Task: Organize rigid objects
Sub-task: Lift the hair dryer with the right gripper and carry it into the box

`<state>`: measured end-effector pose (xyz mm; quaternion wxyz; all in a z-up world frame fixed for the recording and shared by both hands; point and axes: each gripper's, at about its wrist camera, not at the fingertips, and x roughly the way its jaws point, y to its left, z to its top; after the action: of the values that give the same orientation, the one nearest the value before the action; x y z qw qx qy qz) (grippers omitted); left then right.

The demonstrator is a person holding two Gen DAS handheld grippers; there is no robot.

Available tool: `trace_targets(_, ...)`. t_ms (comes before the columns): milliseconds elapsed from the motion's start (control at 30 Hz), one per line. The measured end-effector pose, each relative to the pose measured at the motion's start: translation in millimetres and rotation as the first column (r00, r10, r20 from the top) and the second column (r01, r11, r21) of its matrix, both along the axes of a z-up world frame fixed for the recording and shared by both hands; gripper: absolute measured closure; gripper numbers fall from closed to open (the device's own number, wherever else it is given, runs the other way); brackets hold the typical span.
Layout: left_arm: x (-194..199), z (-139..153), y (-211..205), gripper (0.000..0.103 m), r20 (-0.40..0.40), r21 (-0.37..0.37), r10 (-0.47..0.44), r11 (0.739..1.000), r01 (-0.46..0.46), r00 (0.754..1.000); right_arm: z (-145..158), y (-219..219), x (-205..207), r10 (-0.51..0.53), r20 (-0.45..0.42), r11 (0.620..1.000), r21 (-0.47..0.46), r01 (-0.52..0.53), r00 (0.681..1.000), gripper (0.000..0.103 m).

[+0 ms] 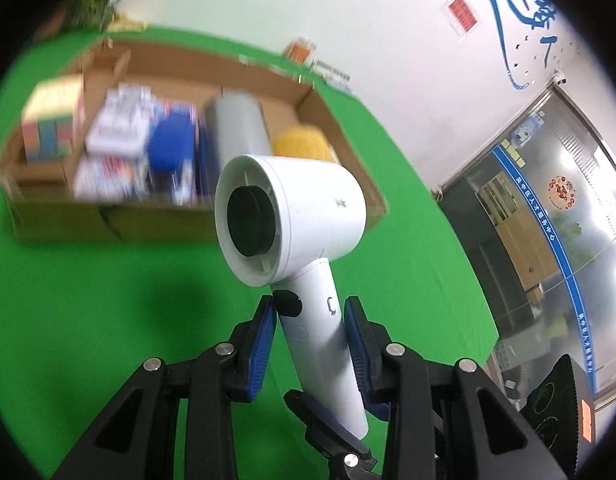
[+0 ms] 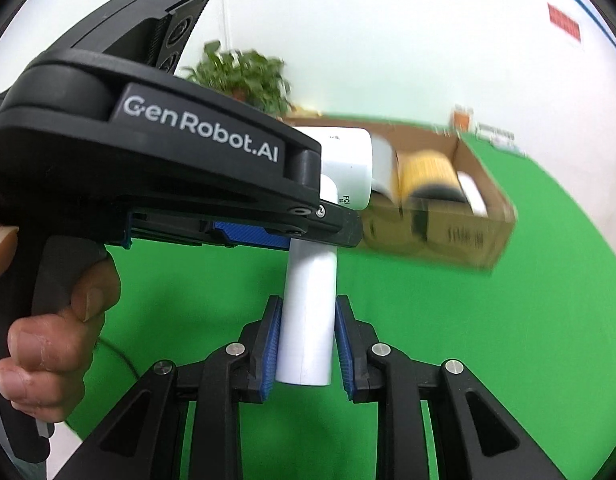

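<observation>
Hair dryer [image 1: 291, 220] held aloft at its handle

My left tool [image 1: 310, 312] and right tool [image 2: 308, 312] both clamp the smooth, rigid handle; it looks top-heavy, slippery.

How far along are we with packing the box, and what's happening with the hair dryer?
Done: the cardboard box already holds several items, including a grey cylinder and a yellow roll. In hand: the white hair dryer is held in the air by its handle between the left gripper and right gripper. Left: setting it into the box.
</observation>
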<state>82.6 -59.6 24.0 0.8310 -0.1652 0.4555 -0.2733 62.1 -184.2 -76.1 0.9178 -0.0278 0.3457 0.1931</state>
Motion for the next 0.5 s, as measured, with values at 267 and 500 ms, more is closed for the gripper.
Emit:
trace_targets(267,64,29,32,0.069,0.021,-0.003,0.022,1.0,-0.022,1.0,38,27,75,0.017,0.014,0.998,0.059,-0.018,1.0,0.079)
trace_targets(500,130,14,36,0.069,-0.052,-0.02,-0.01,1.0,0.009,0.999,37,44,150,-0.016,-0.057,0.998,0.052,0.019,0.998,0.079)
